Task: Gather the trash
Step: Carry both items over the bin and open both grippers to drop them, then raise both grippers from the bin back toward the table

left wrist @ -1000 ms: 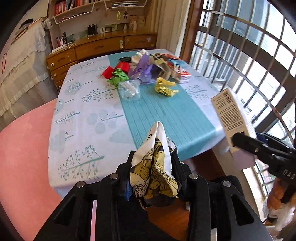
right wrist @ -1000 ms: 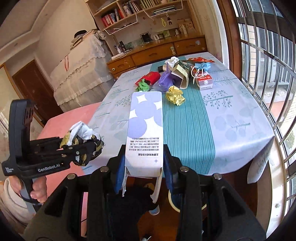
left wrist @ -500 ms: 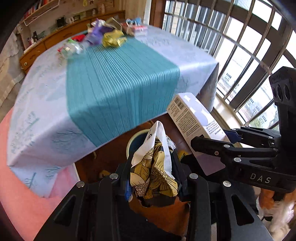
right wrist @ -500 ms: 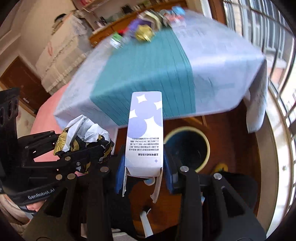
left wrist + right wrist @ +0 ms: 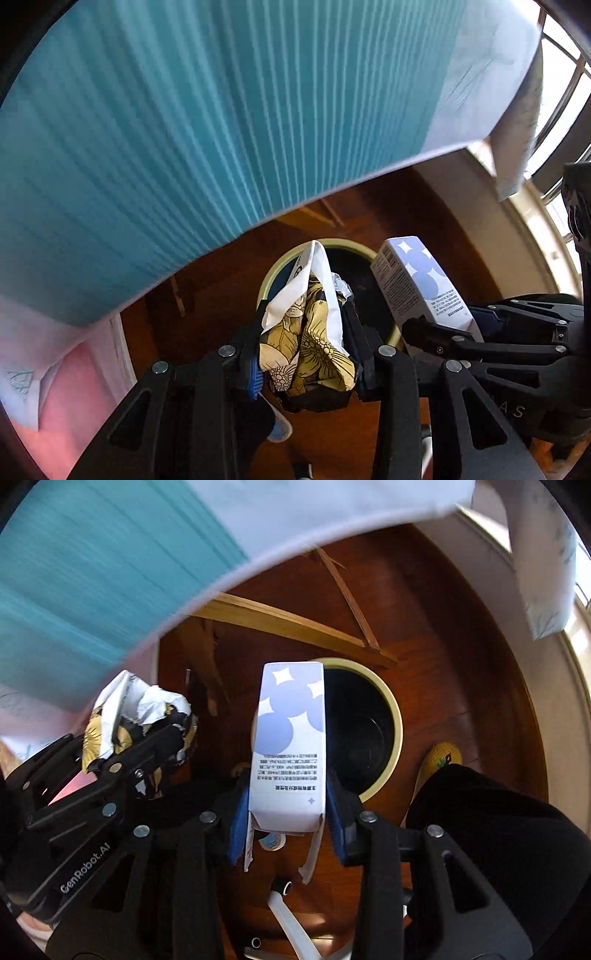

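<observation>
Two tongs [image 5: 306, 332], two trash pieces [image 5: 288, 746]

I'm looking down past the table edge. Tablecloth [image 5: 229, 122] fills the frame from 9 to 1 o'clock in the left view, teal ribbed centre, pale border hanging at the corner, motion-blurred. Dark red-brown wood floor [image 5: 454, 635] below, glossy, with sun patches. Light wooden table struts [image 5: 280, 622] cross under the top at 12 in the right view. Window bars [image 5: 565, 85] at 2 o'clock, strong daylight, cream sill [image 5: 517, 218] curving beneath. Pink seat or cushion [image 5: 70, 398] at 8 o'clock, can't tell which.
</observation>
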`<state>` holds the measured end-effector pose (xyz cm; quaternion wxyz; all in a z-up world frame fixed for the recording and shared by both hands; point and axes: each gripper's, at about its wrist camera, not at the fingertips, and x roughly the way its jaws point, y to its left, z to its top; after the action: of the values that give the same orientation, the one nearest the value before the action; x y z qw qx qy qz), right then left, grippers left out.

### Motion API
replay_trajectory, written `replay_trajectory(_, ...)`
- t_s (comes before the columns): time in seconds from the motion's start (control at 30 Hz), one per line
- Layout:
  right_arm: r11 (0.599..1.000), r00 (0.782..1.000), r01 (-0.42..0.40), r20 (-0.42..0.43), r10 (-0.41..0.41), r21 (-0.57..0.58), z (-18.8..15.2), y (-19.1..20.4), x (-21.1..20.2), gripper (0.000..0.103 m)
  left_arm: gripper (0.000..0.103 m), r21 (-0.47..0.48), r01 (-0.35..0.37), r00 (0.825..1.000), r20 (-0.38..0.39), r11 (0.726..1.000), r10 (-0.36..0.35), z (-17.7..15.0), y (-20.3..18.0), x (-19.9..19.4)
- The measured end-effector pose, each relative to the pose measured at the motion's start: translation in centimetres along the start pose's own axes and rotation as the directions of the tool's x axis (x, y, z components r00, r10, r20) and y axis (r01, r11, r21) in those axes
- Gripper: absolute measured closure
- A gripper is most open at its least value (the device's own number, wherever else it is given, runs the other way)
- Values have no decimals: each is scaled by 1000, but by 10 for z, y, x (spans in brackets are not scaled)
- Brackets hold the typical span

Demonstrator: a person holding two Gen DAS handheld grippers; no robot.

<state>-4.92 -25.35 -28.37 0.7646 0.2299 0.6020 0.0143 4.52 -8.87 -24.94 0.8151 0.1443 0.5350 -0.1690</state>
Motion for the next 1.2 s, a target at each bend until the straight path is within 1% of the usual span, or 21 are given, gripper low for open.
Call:
replay_trajectory(0.1, 997, 999, 3, -48, 1, 72, 6, -22, 35, 69, 65, 9, -37, 999, -24, 999, 37, -1, -9, 35)
replay_trajectory(0.17, 995, 997, 24, -73, -17, 92, 10, -30, 52, 69, 64, 18, -56, 998, -31, 998, 56, -3, -15, 51)
replay_trajectory(0.23, 993, 995, 45, -89, -35, 105, 13, -35, 61, 69, 63, 19, -64, 997, -34, 998, 64, -5, -20, 64)
replay_trajectory(0.3, 992, 995, 58, -83, -48, 116, 18, -39, 62, 69, 62, 12, -68, 997, -37, 998, 68, -6, -24, 74)
replay_trajectory(0.33, 990, 995, 68, -76, -59, 123, 21, -41, 63, 68, 60, 5, -67, 997, -37, 998, 67, -9, -26, 76)
replay_trajectory(0.37, 988, 995, 79, -68, -70, 132, 22, -43, 63, 61, 59, -4, -64, 997, -40, 998, 64, -10, -27, 78)
replay_trajectory(0.43, 984, 995, 89, -53, -82, 151, 24, -47, 62, 50, 53, -21, -61, 997, -45, 998, 60, -11, -29, 81)
replay_trajectory(0.47, 983, 995, 92, -46, -85, 157, 21, -45, 61, 49, 52, -29, -63, 997, -54, 998, 62, -3, -25, 86)
replay_trajectory(0.5, 983, 995, 91, -44, -85, 159, 22, -46, 61, 49, 49, -39, -64, 996, -62, 997, 62, -1, -23, 87)
replay_trajectory(0.53, 983, 995, 94, -43, -88, 159, 23, -47, 64, 46, 46, -49, -64, 996, -67, 997, 60, 0, -20, 90)
replay_trajectory(0.57, 982, 994, 103, -42, -98, 158, 22, -47, 62, 43, 44, -56, -64, 996, -68, 996, 61, 5, -8, 93)
replay_trajectory(0.63, 981, 993, 116, -29, -113, 158, 23, -48, 60, 41, 30, -65, -77, 995, -60, 995, 74, 6, -4, 95)
replay_trajectory(0.67, 979, 992, 123, -25, -120, 161, 23, -49, 58, 40, 26, -67, -80, 996, -56, 995, 76, 7, -1, 94)
replay_trajectory(0.7, 977, 991, 133, -23, -131, 165, 24, -51, 59, 40, 20, -68, -78, 996, -52, 995, 75, 6, -1, 93)
replay_trajectory(0.73, 975, 990, 143, -23, -142, 169, 25, -51, 58, 39, 16, -69, -76, 996, -49, 995, 73, 3, -1, 92)
replay_trajectory(0.9, 971, 987, 163, -16, -162, 174, 34, -50, 61, 37, 15, -50, -83, 996, -25, 995, 82, -2, 0, 88)
replay_trajectory(1.0, 970, 982, 187, -2, -189, 158, 41, -49, 69, 36, 15, -49, -78, 997, -32, 996, 76, -2, 1, 85)
replay_trajectory(1.07, 966, 978, 208, -17, -208, 151, 41, -46, 69, 36, 15, -46, -80, 996, -30, 996, 79, -3, 3, 84)
replay_trajectory(1.2, 971, 981, 193, 7, -196, 141, 42, -42, 64, 36, 15, -26, -98, 995, 2, 995, 98, -4, -2, 70)
